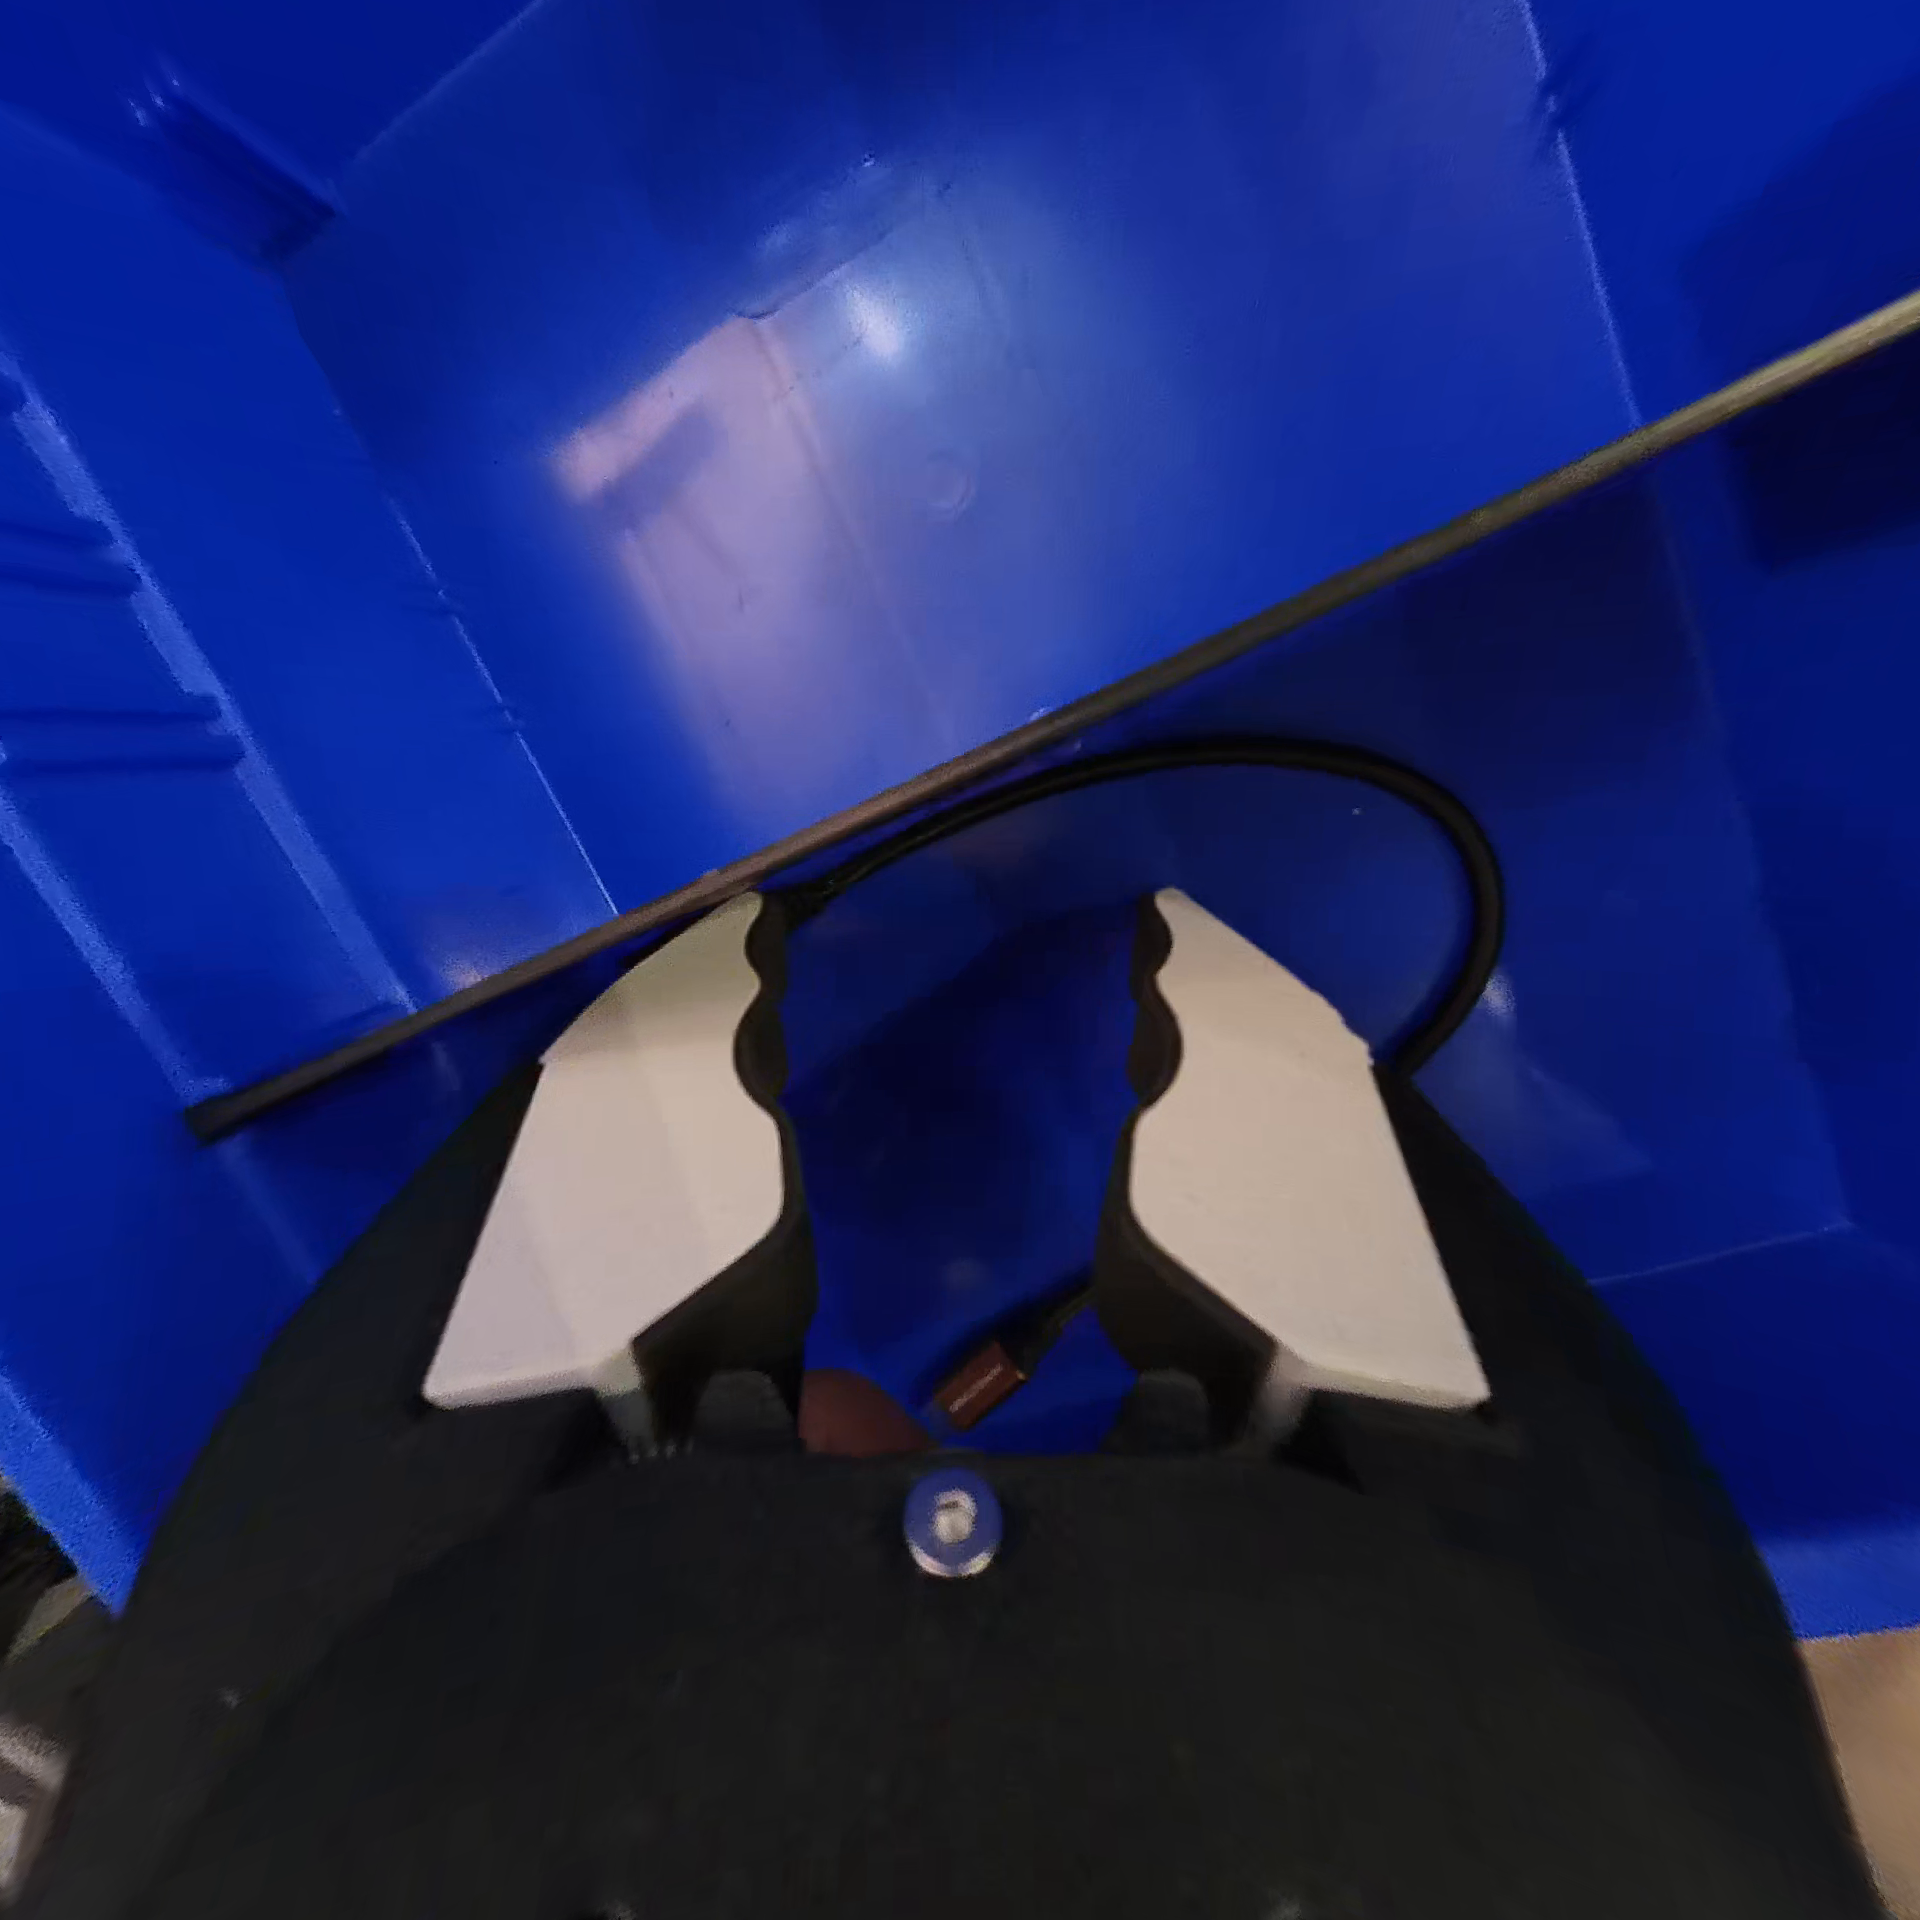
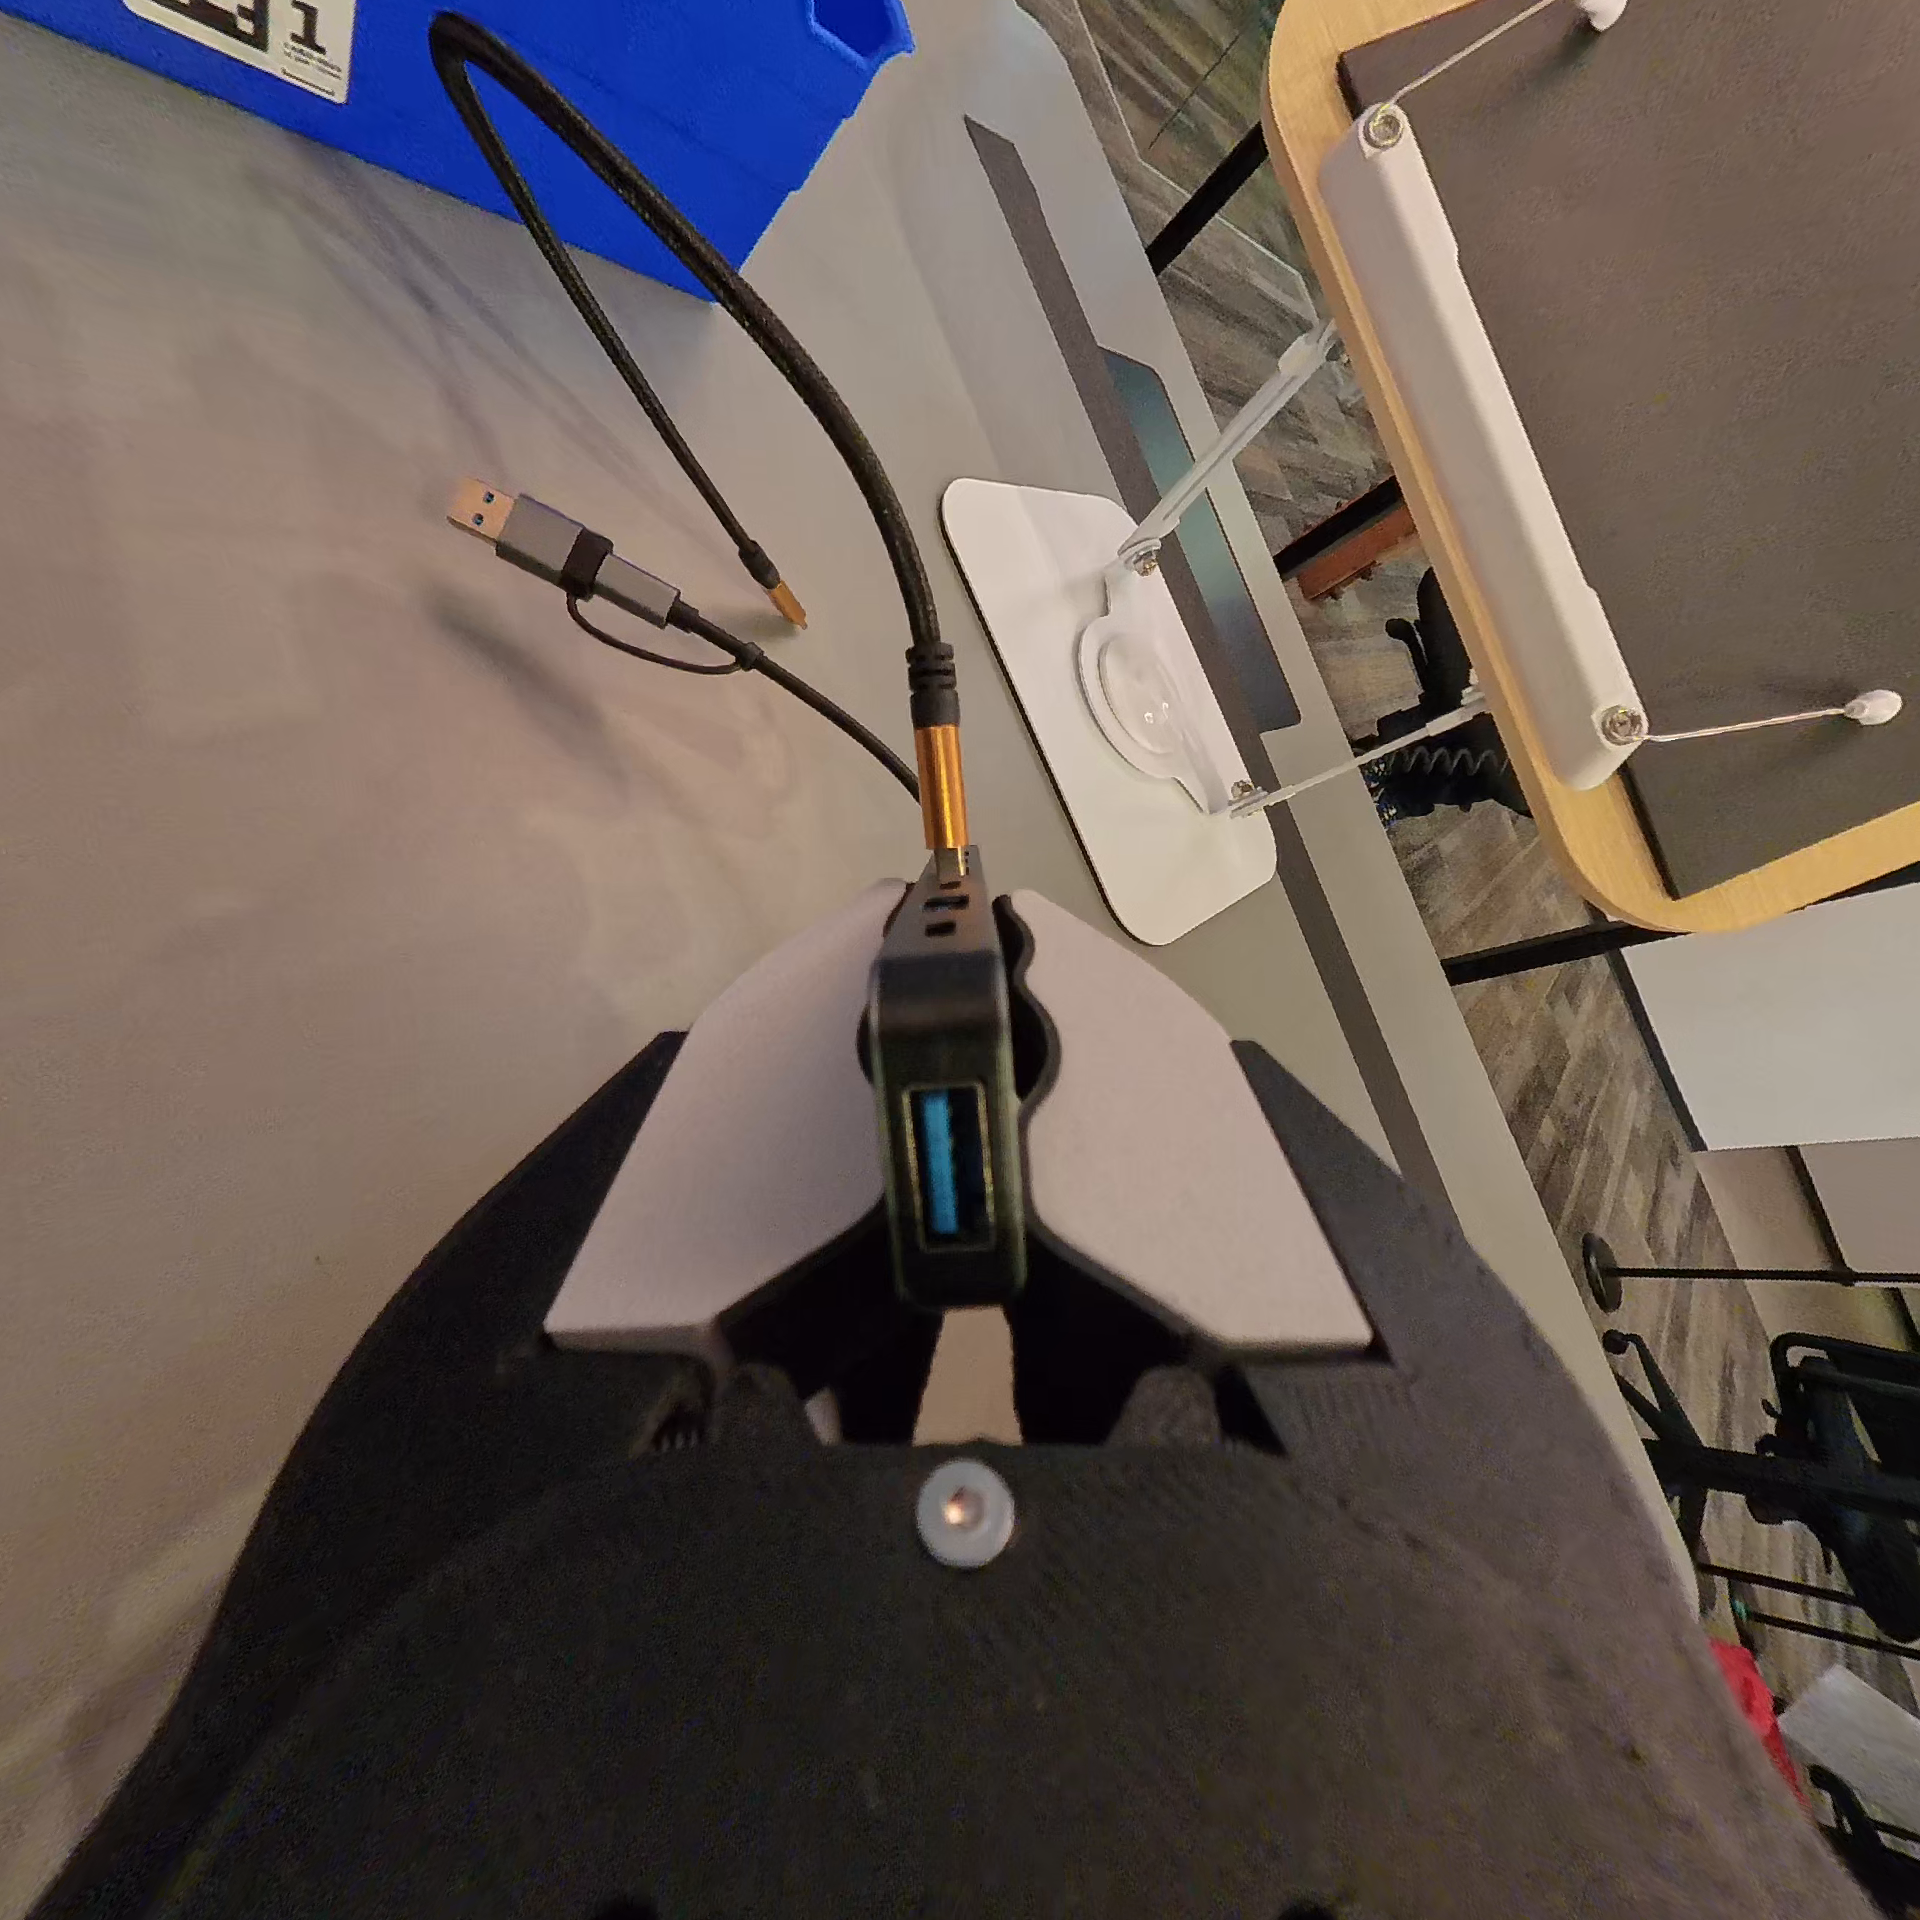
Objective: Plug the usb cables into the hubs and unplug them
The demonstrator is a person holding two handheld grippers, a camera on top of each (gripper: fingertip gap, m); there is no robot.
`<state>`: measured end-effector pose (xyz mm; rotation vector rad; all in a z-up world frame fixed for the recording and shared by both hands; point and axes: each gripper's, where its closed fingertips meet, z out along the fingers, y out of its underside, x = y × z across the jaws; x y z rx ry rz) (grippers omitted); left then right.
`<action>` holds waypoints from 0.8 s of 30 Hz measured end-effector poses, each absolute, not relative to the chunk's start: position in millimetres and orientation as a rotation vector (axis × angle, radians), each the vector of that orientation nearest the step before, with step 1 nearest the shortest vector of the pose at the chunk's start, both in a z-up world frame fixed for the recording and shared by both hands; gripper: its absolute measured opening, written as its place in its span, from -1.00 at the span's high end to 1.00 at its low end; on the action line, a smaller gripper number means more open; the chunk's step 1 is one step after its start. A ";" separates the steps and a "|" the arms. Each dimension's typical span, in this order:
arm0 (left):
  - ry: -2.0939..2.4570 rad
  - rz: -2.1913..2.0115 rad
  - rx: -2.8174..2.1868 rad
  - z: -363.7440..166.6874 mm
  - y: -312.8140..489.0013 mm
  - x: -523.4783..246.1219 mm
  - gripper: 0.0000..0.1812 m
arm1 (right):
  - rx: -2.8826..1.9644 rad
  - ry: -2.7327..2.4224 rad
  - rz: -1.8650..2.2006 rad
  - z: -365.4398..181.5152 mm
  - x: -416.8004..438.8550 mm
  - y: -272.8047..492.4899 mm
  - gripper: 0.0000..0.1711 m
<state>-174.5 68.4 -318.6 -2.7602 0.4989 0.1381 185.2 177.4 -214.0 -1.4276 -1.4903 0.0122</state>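
Observation:
In the left wrist view my left gripper [image 1: 956, 914] is open and empty, low inside a blue bin [image 1: 831, 468]. A black cable [image 1: 1455, 883] loops past its fingertips, and a small brown plug [image 1: 977, 1392] lies between the finger bases. In the right wrist view my right gripper [image 2: 951, 914] is shut on a black USB hub [image 2: 945, 1039], held above the table with a blue port facing the camera. A braided cable's gold plug [image 2: 940, 790] sits in a port at the hub's far end. Its other gold end [image 2: 784, 603] lies on the table.
A thin straight dark line [image 1: 1039, 717], rod or taut cable, crosses the bin diagonally. On the grey table [image 2: 260, 831] lie the hub's grey USB plug [image 2: 561, 551], a blue bin [image 2: 644, 104] at the back and a white stand base [image 2: 1101, 696] near the right edge.

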 end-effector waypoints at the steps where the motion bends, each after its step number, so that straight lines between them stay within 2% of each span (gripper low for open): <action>1: 0.451 0.126 -2.756 -318.9 69.6 -175.8 0.24 | -1.430 -1.489 0.013 -214.3 185.3 177.8 0.86; 6: 0.315 -0.009 -2.742 -322.2 74.2 -169.6 -0.15 | -1.433 -1.489 0.018 -214.7 185.4 178.0 0.86; 9: 0.376 -0.001 -2.749 -324.4 73.8 -167.5 -0.20 | -1.435 -1.490 0.019 -215.2 185.5 178.0 0.86; 13: 0.427 0.007 -2.733 -322.8 75.1 -170.1 -0.04 | -1.436 -1.487 0.021 -214.6 185.6 178.2 0.86; 16: 0.436 0.076 -2.744 -319.3 74.9 -178.0 0.38 | -1.437 -1.488 0.021 -214.8 185.6 178.0 0.86; 18: 0.459 0.045 -2.751 -316.9 72.6 -173.6 0.55 | -1.437 -1.489 0.020 -214.9 185.8 178.1 0.86; 19: 0.490 0.009 -2.781 -317.0 67.1 -169.6 0.77 | -1.438 -1.488 0.019 -214.8 186.0 178.3 0.86; 20: 0.518 -0.005 -2.797 -317.4 63.3 -166.2 0.81 | -1.439 -1.487 0.019 -214.7 186.3 178.5 0.86; 24: 0.639 0.238 -2.724 -314.6 71.6 -176.6 0.53 | -1.442 -1.485 0.021 -215.1 186.9 179.3 0.86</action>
